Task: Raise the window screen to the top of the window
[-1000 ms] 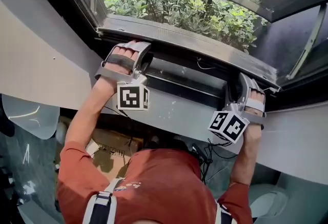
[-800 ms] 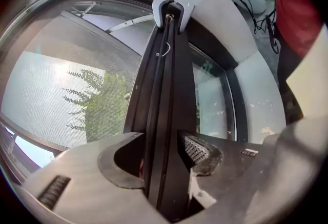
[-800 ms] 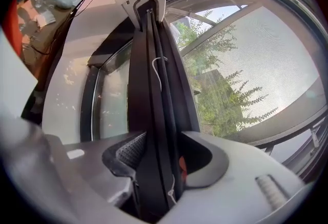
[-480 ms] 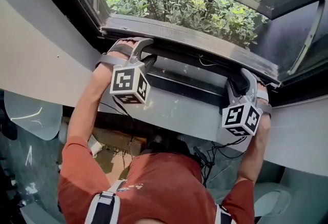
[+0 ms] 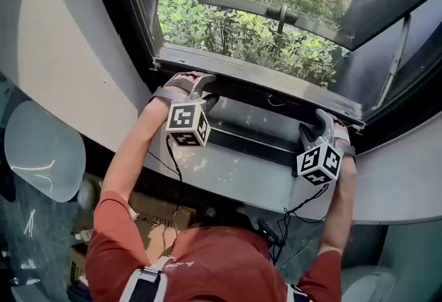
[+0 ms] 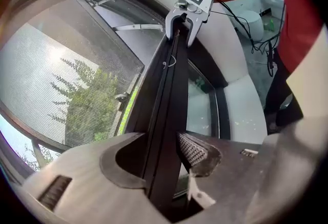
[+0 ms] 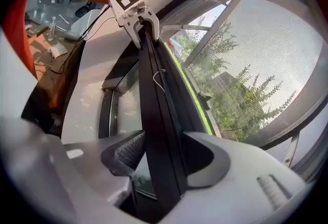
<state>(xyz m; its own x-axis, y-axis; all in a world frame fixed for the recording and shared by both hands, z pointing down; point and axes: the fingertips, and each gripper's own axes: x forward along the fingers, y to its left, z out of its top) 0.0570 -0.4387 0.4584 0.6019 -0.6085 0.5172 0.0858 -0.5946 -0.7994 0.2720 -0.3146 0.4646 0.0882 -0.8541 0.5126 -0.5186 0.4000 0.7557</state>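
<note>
**Change of state.** Both grippers have rolled about the bottom rail [image 5: 262, 79] of the window screen [image 6: 61, 89]. The marker cubes [image 5: 188, 124] now present different faces than a second ago. The rail runs left to right just beyond the sill [image 5: 228, 166], low in the opening, with the mesh rising on its far side.

**Left gripper** [image 6: 166, 147]. The jaws have just been closing. The ribbed pad [image 6: 197, 150] bears on the rail, which is clamped between the jaws.

**Right gripper** [image 7: 161, 148]. The jaws have just been opening and stand wide about the same rail (it passes between them, but the hold looks loose).

**Consequence.** The rail appears little higher than before, so the lift is judged to be at its start. The right hold should probably be secured before pushing up; otherwise the rail may tilt.
</note>
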